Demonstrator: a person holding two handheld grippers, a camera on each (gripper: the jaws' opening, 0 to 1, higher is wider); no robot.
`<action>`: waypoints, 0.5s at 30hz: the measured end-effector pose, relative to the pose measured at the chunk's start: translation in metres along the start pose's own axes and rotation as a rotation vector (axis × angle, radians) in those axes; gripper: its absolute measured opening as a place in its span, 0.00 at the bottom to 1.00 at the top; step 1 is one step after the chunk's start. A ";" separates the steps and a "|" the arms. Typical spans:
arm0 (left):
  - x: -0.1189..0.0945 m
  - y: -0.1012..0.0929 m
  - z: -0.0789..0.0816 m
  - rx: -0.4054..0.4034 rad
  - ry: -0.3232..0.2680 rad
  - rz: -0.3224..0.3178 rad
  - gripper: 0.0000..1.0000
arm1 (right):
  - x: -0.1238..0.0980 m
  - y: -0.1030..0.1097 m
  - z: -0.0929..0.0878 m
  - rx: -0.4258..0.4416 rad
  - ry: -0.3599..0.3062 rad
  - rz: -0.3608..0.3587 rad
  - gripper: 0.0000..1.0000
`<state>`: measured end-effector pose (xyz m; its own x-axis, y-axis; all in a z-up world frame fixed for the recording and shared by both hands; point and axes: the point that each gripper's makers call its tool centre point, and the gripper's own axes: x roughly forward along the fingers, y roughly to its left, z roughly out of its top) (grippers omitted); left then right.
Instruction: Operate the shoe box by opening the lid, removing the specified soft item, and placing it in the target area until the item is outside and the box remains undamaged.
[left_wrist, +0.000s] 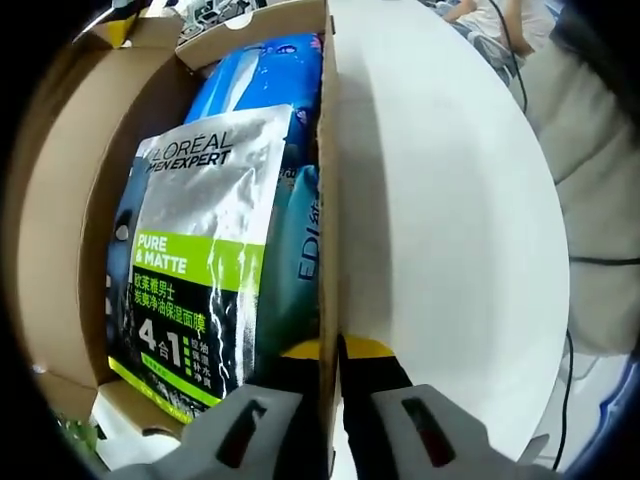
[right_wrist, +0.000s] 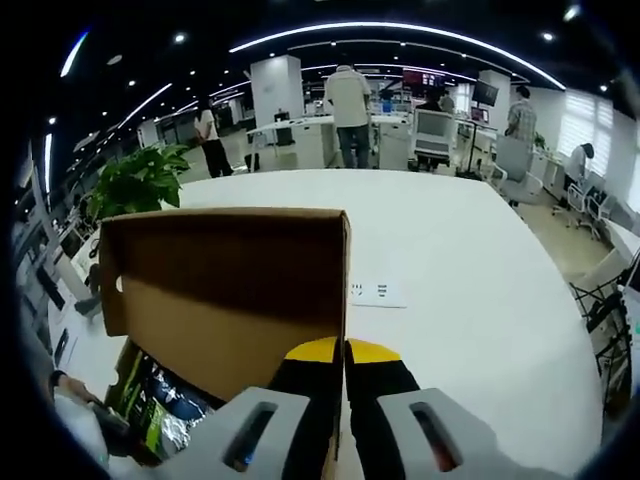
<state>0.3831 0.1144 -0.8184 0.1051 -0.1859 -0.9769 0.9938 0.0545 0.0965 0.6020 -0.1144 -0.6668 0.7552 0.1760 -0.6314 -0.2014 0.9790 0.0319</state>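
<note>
The cardboard shoe box (left_wrist: 327, 150) is open. A silver and green L'Oreal Men Expert pouch (left_wrist: 200, 250) lies on top inside it, over a blue pack (left_wrist: 255, 75) and beside a teal pack (left_wrist: 295, 260). My left gripper (left_wrist: 330, 350) is shut on the thin edge of the box's side wall, which runs up between the yellow-tipped jaws. In the right gripper view the brown lid (right_wrist: 225, 290) stands raised, with my right gripper (right_wrist: 343, 352) shut on its right edge. Under the lid a corner of the pouch (right_wrist: 160, 425) shows.
The box rests on a large round white table (right_wrist: 450, 280) with a flush socket plate (right_wrist: 378, 292) near the lid. A potted plant (right_wrist: 140, 180) stands behind the box. People stand at desks far back, and office chairs line the right. Another box flap (left_wrist: 60, 200) rises at the left.
</note>
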 end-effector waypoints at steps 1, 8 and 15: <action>0.000 0.000 0.000 -0.001 0.000 0.000 0.01 | 0.000 0.000 -0.002 0.015 0.007 -0.003 0.00; 0.000 0.000 0.000 -0.006 0.003 0.006 0.01 | 0.003 0.000 -0.004 0.045 0.010 -0.007 0.00; 0.000 0.000 0.000 -0.007 0.004 0.011 0.01 | 0.012 0.000 -0.006 0.018 0.020 -0.011 0.00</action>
<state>0.3835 0.1143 -0.8181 0.1155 -0.1817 -0.9765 0.9924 0.0633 0.1056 0.6071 -0.1132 -0.6787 0.7449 0.1629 -0.6469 -0.1816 0.9826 0.0384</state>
